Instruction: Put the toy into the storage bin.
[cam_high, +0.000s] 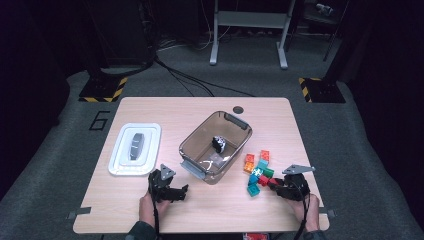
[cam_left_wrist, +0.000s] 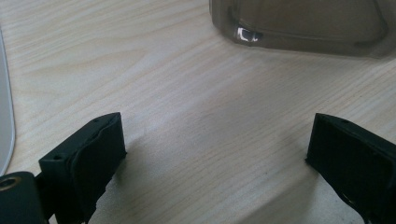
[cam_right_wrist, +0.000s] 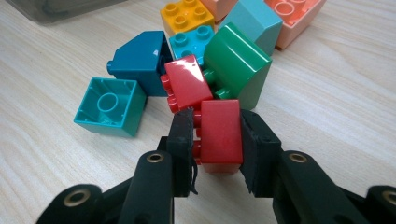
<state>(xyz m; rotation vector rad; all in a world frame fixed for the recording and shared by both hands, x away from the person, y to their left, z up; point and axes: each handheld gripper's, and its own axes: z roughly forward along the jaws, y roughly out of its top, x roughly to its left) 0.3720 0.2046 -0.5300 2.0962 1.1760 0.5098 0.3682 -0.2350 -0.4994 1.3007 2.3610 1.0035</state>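
Note:
A pile of toy bricks (cam_high: 260, 167) lies on the wooden table at the right. My right gripper (cam_right_wrist: 218, 123) is shut on a red brick (cam_right_wrist: 222, 140) at the near edge of the pile, its pads pressing both sides. Touching the held brick's far end is a second red brick (cam_right_wrist: 187, 84), with a green one (cam_right_wrist: 238, 60) next to it. From above, the right gripper (cam_high: 274, 184) sits low at the pile's near side. My left gripper (cam_left_wrist: 215, 140) stands open over bare wood with nothing between its jaws, and shows near the front edge (cam_high: 182, 192).
A smoky clear bin (cam_high: 235, 122) stands mid-table with a small black-and-white object (cam_high: 219, 143) inside. A white tray (cam_high: 150, 130) holding a grey item (cam_high: 136, 146) lies at the left. Teal (cam_right_wrist: 109, 105), dark teal (cam_right_wrist: 137, 58) and orange (cam_right_wrist: 187, 14) bricks crowd the pile.

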